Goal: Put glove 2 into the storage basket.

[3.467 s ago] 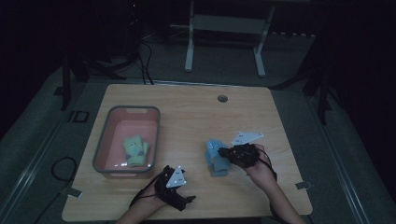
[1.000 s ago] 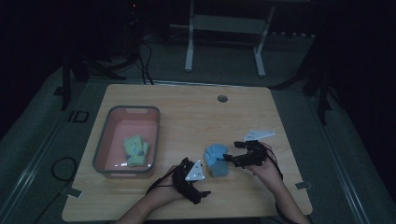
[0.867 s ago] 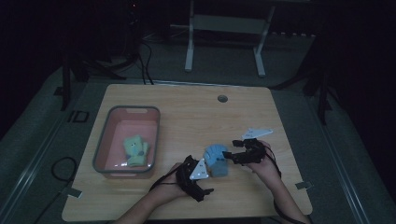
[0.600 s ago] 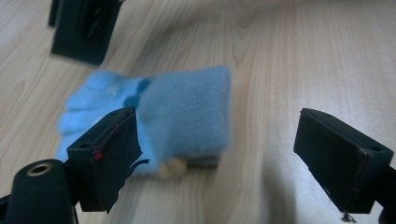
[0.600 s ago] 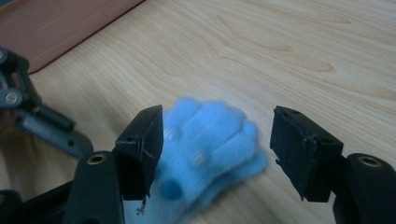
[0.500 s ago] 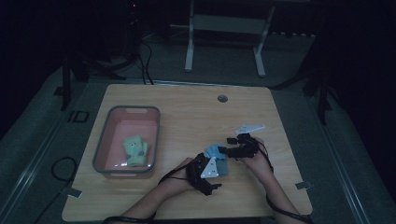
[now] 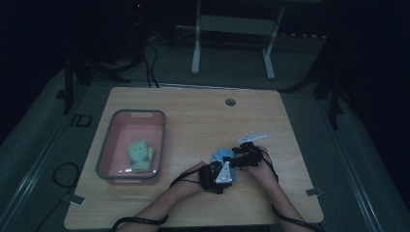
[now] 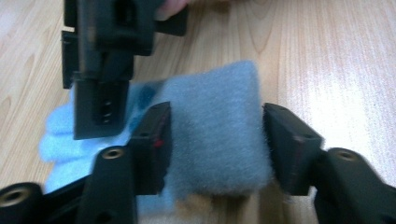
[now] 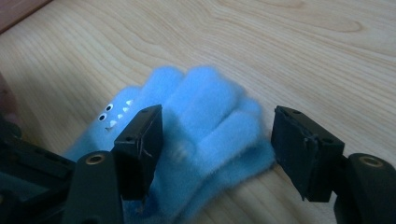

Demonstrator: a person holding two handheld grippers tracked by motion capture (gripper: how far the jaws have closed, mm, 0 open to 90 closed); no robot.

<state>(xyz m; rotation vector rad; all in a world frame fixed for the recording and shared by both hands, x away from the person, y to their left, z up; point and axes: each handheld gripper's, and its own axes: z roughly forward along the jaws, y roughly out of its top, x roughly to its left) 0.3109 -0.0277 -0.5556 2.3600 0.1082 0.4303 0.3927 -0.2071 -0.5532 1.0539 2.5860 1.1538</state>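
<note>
Blue glove [image 9: 205, 126] lies flat — fingertips toward table's middle.

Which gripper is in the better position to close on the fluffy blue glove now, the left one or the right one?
Probably the left gripper: its open jaws already straddle the cuff of the fluffy blue glove, both pads close beside the fabric. The right gripper is open over the glove's fingers, with a wide gap at one jaw.

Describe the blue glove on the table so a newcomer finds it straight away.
Start at the wooden table and move right of the pink bin, toward the near edge where the two hands meet. The blue glove lies flat there, between the left tool and right tool. Unlike the green glove in the bin, it is fuzzy light blue with small white eyes and teeth.
</note>
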